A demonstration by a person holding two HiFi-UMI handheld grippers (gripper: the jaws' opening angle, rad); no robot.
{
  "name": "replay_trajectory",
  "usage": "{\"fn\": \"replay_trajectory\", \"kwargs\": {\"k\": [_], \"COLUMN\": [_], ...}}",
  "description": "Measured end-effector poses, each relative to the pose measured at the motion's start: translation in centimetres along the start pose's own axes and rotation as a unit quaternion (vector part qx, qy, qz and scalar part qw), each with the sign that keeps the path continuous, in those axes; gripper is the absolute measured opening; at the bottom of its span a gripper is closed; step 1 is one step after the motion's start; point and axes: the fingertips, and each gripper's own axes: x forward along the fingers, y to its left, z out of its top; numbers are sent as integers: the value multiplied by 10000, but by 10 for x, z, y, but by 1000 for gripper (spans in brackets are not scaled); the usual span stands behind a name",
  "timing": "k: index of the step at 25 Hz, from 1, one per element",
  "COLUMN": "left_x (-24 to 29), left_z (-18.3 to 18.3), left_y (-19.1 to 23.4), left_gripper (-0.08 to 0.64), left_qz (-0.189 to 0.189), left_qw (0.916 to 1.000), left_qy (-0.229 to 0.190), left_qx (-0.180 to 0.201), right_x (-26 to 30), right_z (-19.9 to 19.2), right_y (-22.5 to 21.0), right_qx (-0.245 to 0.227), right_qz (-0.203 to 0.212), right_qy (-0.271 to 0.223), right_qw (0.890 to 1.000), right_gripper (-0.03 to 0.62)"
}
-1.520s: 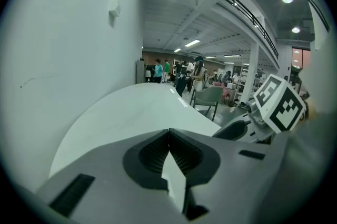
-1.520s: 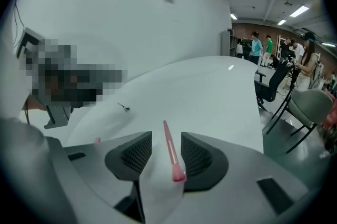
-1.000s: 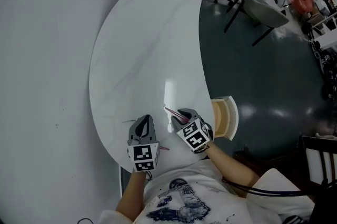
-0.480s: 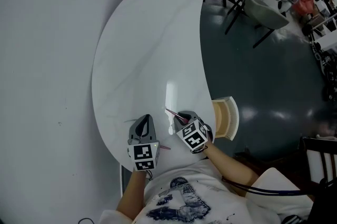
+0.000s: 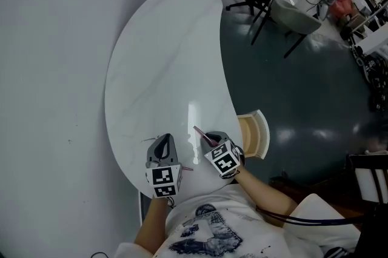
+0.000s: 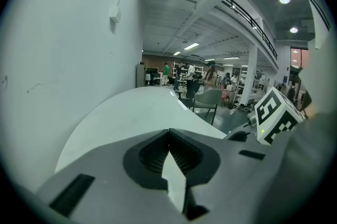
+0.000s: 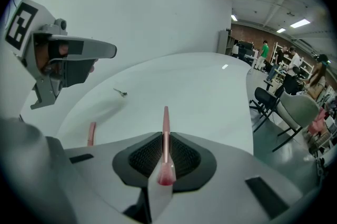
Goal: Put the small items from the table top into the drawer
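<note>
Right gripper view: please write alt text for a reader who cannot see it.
The right gripper, its jaws just closing, pinches a thin pink stick over a white table. A second pink stick and a small metal item lie on the table at left.

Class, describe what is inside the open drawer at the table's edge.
The drawer shows only bare pale wood inside; no items appear in it. Its inner end is hidden under the table top.

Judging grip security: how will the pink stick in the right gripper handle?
Probably stiff: the pink stick juts straight from the right gripper, whose fingers have just been closing on it. Thin, so likely light. Round shaft might roll.
</note>
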Motion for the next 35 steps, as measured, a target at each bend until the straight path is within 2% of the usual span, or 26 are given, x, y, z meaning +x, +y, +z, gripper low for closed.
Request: {"fn": "replay_trajectory", "kwargs": {"k": [5, 11, 22, 35], "left_x": [-12, -12, -17, -29], "left_z": [8, 2, -1, -6], "left_y": [-3, -59, -153, -285], "left_gripper": [25, 25, 25, 25], "left_qz": [-158, -343, -464, -512], "left_qw": [9998, 9989, 9970, 9943], "left_qy": [-2, -89, -22, -107], "left_qx": [98, 317, 618, 927], "right_x": [-24, -62, -133, -222], "right_z": [10, -24, -80, -164], "right_y": [10, -18, -56, -113], "right_qx": [252, 499, 1063, 1365], "right_qz": [-149, -377, -531, -622], "right_qy": [-177, -430, -837, -1188], "right_qw": [9994, 9971, 9894, 9815], "right_gripper": [61, 61, 61, 61]}}
